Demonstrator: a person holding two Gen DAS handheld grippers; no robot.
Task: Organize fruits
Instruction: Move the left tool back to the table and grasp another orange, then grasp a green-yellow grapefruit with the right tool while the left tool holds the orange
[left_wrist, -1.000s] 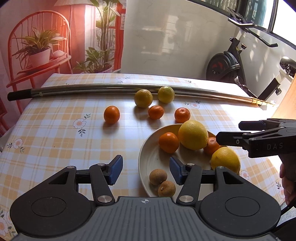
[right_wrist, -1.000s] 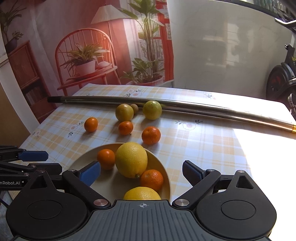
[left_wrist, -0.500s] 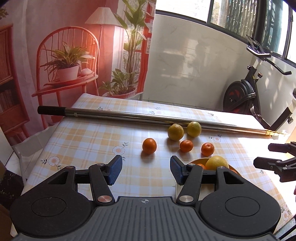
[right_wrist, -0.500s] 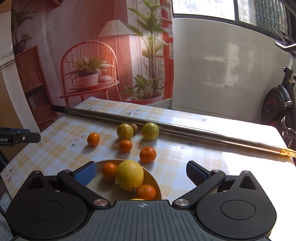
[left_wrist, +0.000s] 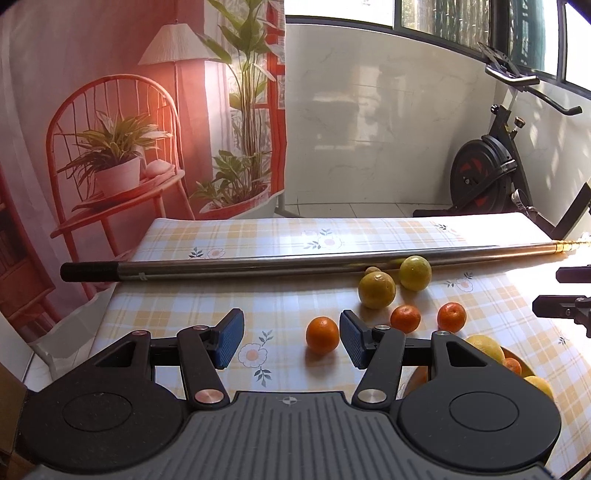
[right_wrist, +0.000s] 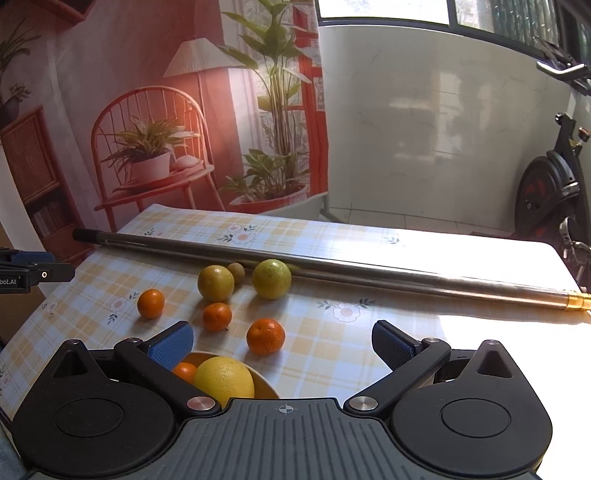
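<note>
Hovering left gripper (left_wrist: 291, 339) agape; right gripper (right_wrist: 282, 345) agape; bowl (right_wrist: 266, 385) part-filled

I saw the table (right_wrist: 369, 350) under a checked floral cloth. A long metal pole (right_wrist: 332, 266) lay across it; nearer me than the pole sat two yellow-green citrus (right_wrist: 271, 278), three mandarins (right_wrist: 266, 336), and a bowl (right_wrist: 264, 384).

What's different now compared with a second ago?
Both grippers, left and right, have pulled back and up from the bowl, so it now sits low at the picture edges. Neither took or dropped anything; both are open and empty. The loose oranges, the metal pole and the fruit in the bowl stayed put.
</note>
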